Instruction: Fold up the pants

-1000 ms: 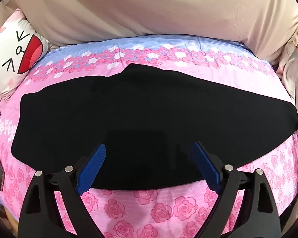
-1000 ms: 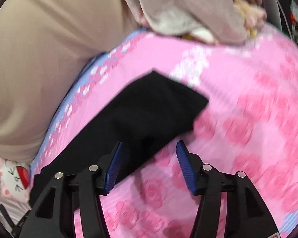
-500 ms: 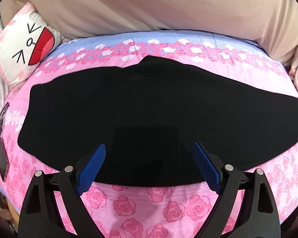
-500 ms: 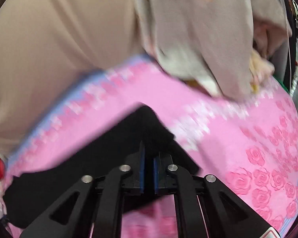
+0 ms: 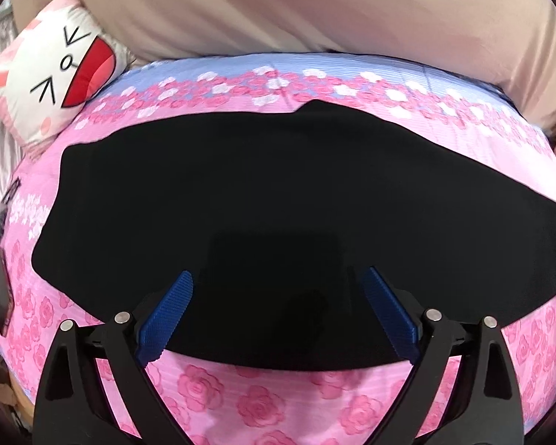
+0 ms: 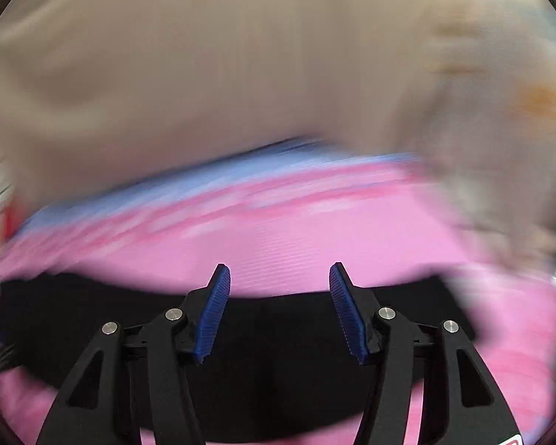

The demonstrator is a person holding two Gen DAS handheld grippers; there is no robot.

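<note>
The black pants point(image 5: 278, 200) lie flat across the pink rose bedsheet point(image 5: 263, 400), folded lengthwise into one long band. My left gripper point(image 5: 280, 278) is open and empty, hovering over the near edge of the pants' middle. My right gripper point(image 6: 280, 270) is open and empty above the pants point(image 6: 278, 371), which show as a black band under its fingers. The right wrist view is heavily blurred by motion.
A white cartoon-face pillow point(image 5: 52, 70) lies at the back left. A beige headboard cushion point(image 5: 296, 3) runs along the back. A dark phone point(image 5: 0, 293) lies at the left edge of the bed. Blurred beige bedding point(image 6: 500, 111) is at the right.
My right gripper shut near the pants' leg end half a second ago, has now opened and swung over the pants. The left gripper drifted slightly and stayed open.
</note>
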